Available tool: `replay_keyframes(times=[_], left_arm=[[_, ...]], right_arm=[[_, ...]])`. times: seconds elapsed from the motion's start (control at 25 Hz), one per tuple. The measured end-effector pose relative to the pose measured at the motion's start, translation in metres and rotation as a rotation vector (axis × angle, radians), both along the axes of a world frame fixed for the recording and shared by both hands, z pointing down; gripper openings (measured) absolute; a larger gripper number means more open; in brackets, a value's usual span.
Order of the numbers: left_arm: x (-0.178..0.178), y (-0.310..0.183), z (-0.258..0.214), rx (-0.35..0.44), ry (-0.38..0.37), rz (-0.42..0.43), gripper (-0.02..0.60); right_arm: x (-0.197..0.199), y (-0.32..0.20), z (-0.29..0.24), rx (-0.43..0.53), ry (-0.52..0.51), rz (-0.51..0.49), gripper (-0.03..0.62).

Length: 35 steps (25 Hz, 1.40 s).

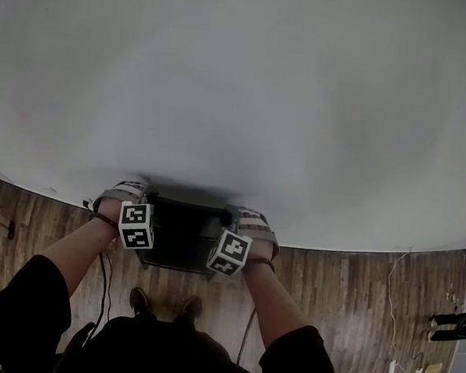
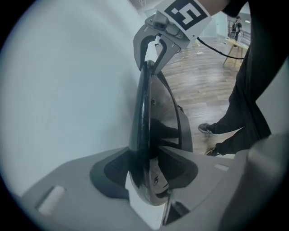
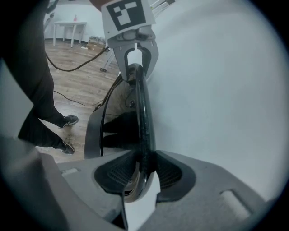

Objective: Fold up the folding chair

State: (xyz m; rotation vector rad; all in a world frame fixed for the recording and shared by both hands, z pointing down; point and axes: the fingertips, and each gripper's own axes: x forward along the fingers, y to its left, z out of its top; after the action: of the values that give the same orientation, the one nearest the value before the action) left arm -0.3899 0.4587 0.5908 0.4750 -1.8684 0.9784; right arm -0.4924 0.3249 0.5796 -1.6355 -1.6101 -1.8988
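A black folding chair (image 1: 179, 238) stands folded flat against the white wall (image 1: 244, 83), between my two grippers. In the left gripper view its top rail (image 2: 140, 113) runs between the pads of my left gripper (image 2: 146, 173), with a thin gap on the right side, so the pads do not press it. My right gripper (image 3: 143, 173) is shut on the same rail (image 3: 143, 117), both pads tight against it. Each gripper shows at the rail's far end in the other's view: the right gripper (image 2: 156, 49) and the left gripper (image 3: 134, 63). From the head, the left gripper (image 1: 129, 189) and right gripper (image 1: 246, 216) sit at the chair's top corners.
The person's shoes (image 1: 163, 302) stand on the wooden floor (image 1: 346, 293) just behind the chair. A black cable (image 1: 105, 284) trails on the floor at the left and white cables (image 1: 392, 322) at the right. A small table (image 3: 67, 27) stands far off.
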Motion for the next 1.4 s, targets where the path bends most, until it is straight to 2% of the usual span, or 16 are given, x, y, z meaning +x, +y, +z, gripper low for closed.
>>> replay_keyframes(times=[0.16,0.24,0.64,0.76,1.08,1.28,1.36,1.4], left_arm=[[0.000,0.013,-0.013,-0.039,-0.060,-0.027,0.189],[-0.003,0.018,-0.020,-0.062,-0.090,-0.044,0.120],[-0.005,0.027,-0.036,-0.077,-0.183,-0.117,0.084],[-0.002,0.029,-0.038,-0.071,-0.193,-0.133,0.025],[0.020,0.018,-0.034,-0.040,-0.180,-0.157,0.018],[0.035,0.016,-0.028,-0.028,-0.162,-0.172,0.013],[0.039,0.016,-0.026,-0.024,-0.162,-0.177,0.013],[0.041,0.017,-0.026,-0.024,-0.164,-0.179,0.012]], right_arm=[[-0.008,0.007,0.000,0.013,-0.014,0.013,0.127],[-0.013,0.010,0.001,0.018,-0.015,0.019,0.127],[-0.031,0.018,0.007,0.017,-0.038,0.057,0.133],[-0.035,0.024,0.010,0.016,-0.051,0.075,0.137],[-0.047,0.022,0.011,0.012,-0.115,0.123,0.149],[-0.048,0.020,0.009,0.001,-0.180,0.113,0.153],[-0.045,0.019,0.011,0.006,-0.198,0.103,0.206],[-0.045,0.018,0.012,0.006,-0.209,0.100,0.209]])
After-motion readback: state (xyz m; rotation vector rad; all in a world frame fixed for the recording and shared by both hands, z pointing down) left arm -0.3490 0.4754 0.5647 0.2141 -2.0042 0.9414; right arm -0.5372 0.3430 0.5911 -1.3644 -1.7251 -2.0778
